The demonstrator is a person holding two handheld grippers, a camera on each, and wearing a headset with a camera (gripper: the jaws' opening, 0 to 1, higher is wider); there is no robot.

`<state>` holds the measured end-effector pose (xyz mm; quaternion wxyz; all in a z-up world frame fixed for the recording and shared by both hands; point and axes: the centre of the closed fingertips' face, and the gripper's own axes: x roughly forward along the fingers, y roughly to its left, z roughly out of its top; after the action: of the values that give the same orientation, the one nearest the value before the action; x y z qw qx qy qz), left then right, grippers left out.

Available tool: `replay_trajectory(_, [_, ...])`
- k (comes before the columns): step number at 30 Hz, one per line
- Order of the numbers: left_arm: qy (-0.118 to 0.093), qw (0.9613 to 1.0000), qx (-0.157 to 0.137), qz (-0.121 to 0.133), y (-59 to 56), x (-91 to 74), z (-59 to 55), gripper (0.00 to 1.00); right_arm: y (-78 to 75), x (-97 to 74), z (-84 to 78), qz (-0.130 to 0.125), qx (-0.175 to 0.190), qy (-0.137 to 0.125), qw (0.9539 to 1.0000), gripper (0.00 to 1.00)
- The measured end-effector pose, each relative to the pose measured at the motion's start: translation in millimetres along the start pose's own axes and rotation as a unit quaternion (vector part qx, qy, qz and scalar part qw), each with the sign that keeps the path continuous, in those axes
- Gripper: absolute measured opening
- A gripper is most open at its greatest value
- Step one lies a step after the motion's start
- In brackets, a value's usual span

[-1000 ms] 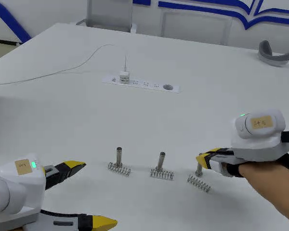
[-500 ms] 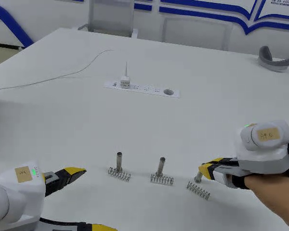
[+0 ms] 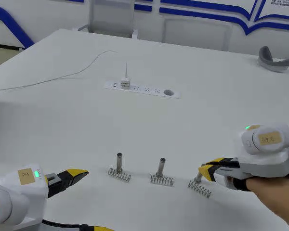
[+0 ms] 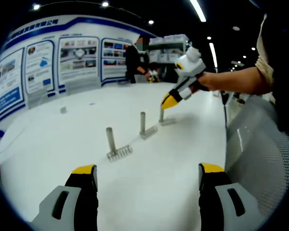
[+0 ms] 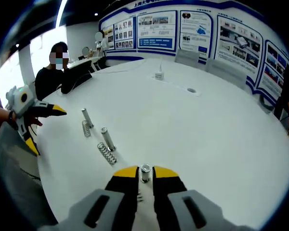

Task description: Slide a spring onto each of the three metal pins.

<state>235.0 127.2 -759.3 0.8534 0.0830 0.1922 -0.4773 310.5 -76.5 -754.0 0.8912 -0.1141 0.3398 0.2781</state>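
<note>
The right gripper (image 5: 145, 175) pinches the right pin (image 5: 145, 169) near its top. The left gripper (image 4: 147, 174) hangs wide open, short of the row. All three springs (image 3: 162, 180) lie flat on the table (image 3: 86, 120) beside the pins (image 3: 119, 161), so none is threaded yet.

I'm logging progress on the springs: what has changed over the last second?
Little: the head view's shift is mostly camera motion. The right gripper stays at the rightmost short metal pin, fingers closed about its top. The left gripper stays open, short of the leftmost pin. The three steel coil springs still lie on the white table at the pins' feet.
</note>
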Motion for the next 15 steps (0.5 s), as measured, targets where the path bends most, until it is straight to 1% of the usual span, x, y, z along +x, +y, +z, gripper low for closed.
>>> replay_trajectory(5, [-0.001,1.0,0.002,0.001,0.8,-1.2,1.7,0.88,-2.5,-10.1,-0.8,-0.001,0.0,-0.011,0.9999,0.14])
replay_trajectory(9, [-0.001,1.0,0.004,0.003,2.0,-1.9,2.6,0.88,-4.2,-14.9,-10.2,0.006,-0.003,-0.007,1.0,0.14])
replay_trajectory(12, [-0.001,1.0,0.005,0.004,3.1,-2.0,3.8,0.88,2.3,-15.3,-22.1,0.033,-0.01,0.006,0.9994,0.14])
replay_trajectory(13, [-0.001,1.0,0.006,0.004,3.5,-2.0,4.2,0.88,7.1,-14.9,-28.2,0.05,-0.021,0.016,0.9984,0.14])
replay_trajectory(14, [-0.002,1.0,0.007,0.004,3.8,-2.0,4.4,0.88,9.2,-14.5,-32.4,0.055,-0.024,0.025,0.9979,0.14])
replay_trajectory(15, [-0.002,1.0,0.007,0.004,4.2,-2.0,4.5,0.88,12.8,-13.5,-36.9,0.066,-0.035,0.032,0.9967,0.14])
